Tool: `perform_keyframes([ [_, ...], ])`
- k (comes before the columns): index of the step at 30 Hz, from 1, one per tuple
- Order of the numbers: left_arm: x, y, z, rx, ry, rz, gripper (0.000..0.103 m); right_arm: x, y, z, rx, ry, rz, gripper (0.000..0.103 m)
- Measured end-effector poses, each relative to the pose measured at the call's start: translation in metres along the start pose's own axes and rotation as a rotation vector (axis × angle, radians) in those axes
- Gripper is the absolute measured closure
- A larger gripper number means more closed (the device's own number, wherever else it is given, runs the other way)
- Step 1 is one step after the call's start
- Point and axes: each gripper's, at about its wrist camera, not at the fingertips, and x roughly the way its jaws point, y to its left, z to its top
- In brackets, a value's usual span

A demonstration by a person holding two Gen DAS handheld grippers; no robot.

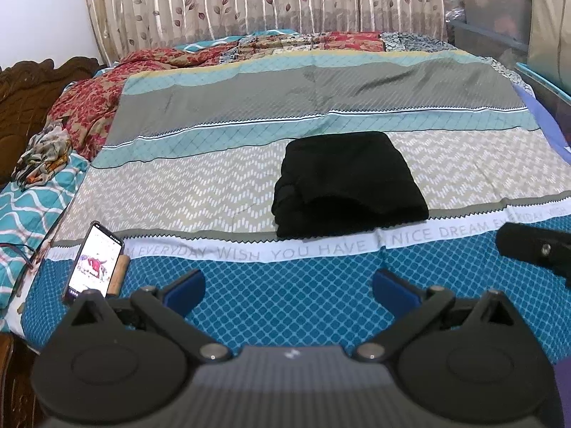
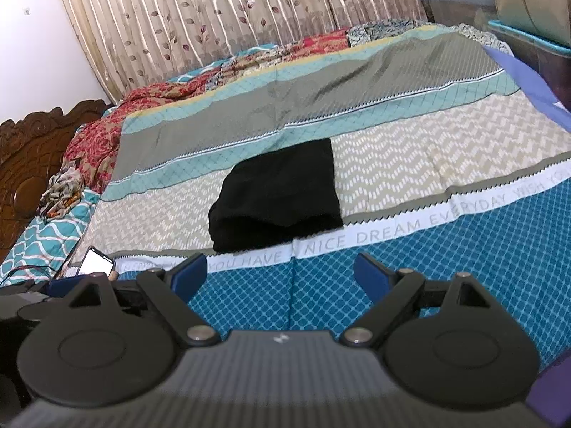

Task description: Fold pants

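Both tongs are held wide apart, with nothing between their blue pads. Left tongs (image 1: 287, 287) hang at six o'clock in the left wrist view, over the blue diamond part of the bedsheet (image 1: 292, 306). Right tongs (image 2: 282, 273) hang at six o'clock in the right wrist view, over the same blue part. A black bit of the right tongs also pokes in at three o'clock in the left view.

At eight o'clock from the left tongs a phone (image 1: 94, 262) leans up with its screen lit. It sits just beside a small wooden stick.

Past the blue part runs a white strip with grey words on it. The pants (image 1: 348, 185) lie just past that strip, at twelve o'clock from the left tongs. From the right tongs the pants (image 2: 278, 192) are at about eleven o'clock. They are black and folded into a small thick square. They rest flat on the zigzag part of the sheet, touching neither tongs.

Farther off, at ten o'clock, is a red flowery blanket (image 1: 92, 107) and a brown carved bed end (image 2: 32, 149). A curtain (image 1: 249, 0) with leaves hangs at the very back. Plastic boxes (image 1: 496, 14) stand at two o'clock.
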Motion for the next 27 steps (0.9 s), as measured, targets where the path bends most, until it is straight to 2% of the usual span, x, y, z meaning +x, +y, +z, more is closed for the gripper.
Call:
perform_keyframes([
  [12, 0.024, -0.013, 0.015, 0.019, 0.051, -0.010, 0.000, 0.017, -0.011, 0.010, -0.004, 0.022, 0.012, 0.012],
  [21, 0.049, -0.023, 0.029, 0.024, 0.072, -0.013, 0.000, 0.041, -0.030, 0.015, 0.007, 0.070, -0.029, 0.012],
  [27, 0.059, -0.026, 0.037, 0.027, 0.049, -0.060, 0.000, 0.051, -0.044, 0.020, 0.014, 0.086, -0.057, 0.012],
])
